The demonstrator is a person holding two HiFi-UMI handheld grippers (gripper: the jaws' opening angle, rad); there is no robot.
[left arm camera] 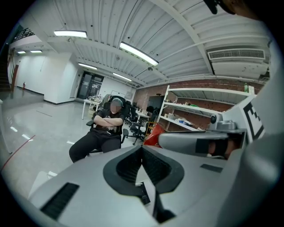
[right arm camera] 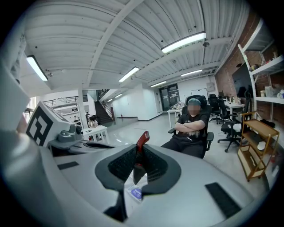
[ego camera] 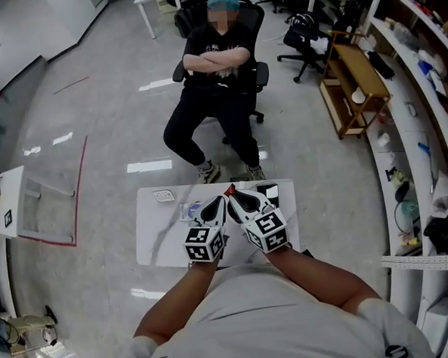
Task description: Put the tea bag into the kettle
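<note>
Okay, looking down on a small white desk (ego camera: 156,247), both grippers held side by side just above it, tips nearly touching. Right gripper (right arm camera: 138,154) clamped on the tea bag (right arm camera: 141,141): jaws almost together, pinching a red packet, with the red top poking up past the tips and a darker bit hanging below. Same red corner peeking in on the right of the left gripper view, just beside that gripper's tips. Left gripper (left arm camera: 142,150) with jaws pressed together and nothing in them.

On the desk, left of the grippers: a small flat card (ego camera: 163,195) at the far edge, and nearer, what looks like a clear bluish wrapper (ego camera: 188,211), too small to tell for sure. Just right of the grippers, a black-and-white marker block (ego camera: 269,191) at the far edge.

Beyond the desk, a person (ego camera: 218,84) sitting in a black office chair (ego camera: 261,74), arms crossed. Wooden rack (ego camera: 354,83) and white shelves (ego camera: 425,124) along the right side.
</note>
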